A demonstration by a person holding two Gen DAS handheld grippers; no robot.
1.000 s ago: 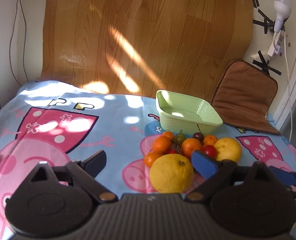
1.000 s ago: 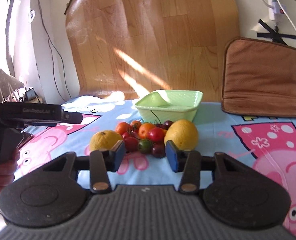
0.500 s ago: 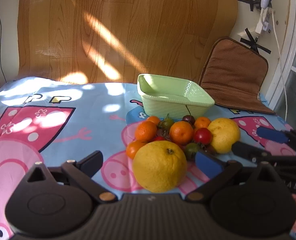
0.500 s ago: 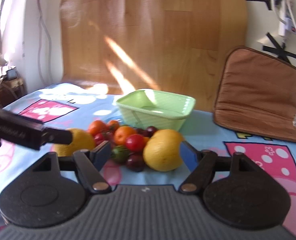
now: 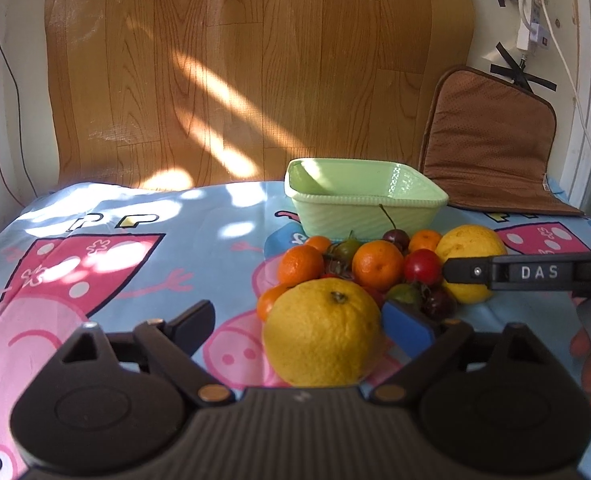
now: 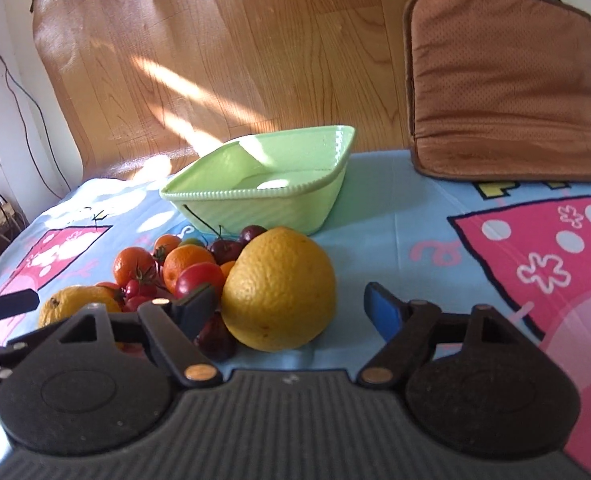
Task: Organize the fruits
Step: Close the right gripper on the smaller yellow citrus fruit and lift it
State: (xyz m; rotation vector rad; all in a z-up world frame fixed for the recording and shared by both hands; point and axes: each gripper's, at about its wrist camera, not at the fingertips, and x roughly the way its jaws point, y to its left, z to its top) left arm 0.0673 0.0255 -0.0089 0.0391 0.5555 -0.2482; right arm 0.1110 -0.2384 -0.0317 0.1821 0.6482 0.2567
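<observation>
While both pairs of tongs come in on the fruit heap at once, the chief risk is crowding. Left tongs (image 5: 307, 330): jaws spread and closing, the near yellow citrus (image 5: 322, 332) between them; its right pad looks to sit against or just beside the rind, its left pad well clear. Nothing pinched yet. Right tongs (image 6: 291, 312): jaws spread and closing around the other yellow citrus (image 6: 278, 289); left pad close by the rind, right pad apart from it. Not gripped either.

Small fruit lies packed just beyond and between the two citrus: mandarins (image 5: 377, 265), a red tomato (image 6: 199, 280), dark cherries (image 6: 225, 251) with long stems, one dark fruit (image 6: 214, 340) right beside the right tongs' left finger. Green basket (image 6: 263, 188) stands empty beyond the heap, straight ahead of both tongs.

Risks, as judged:
- Inner pads could catch a tomato or cherry against the citrus and bruise it or squirt it aside.
- Round, heavy citrus held off-centre may roll out of the pads.
- Lifting either citrus removes support; the small fruit may scatter over the printed cloth (image 5: 115, 264).
- Right tongs' arm crosses just ahead of the left tongs' right finger; a collision looks possible on lifting.
</observation>
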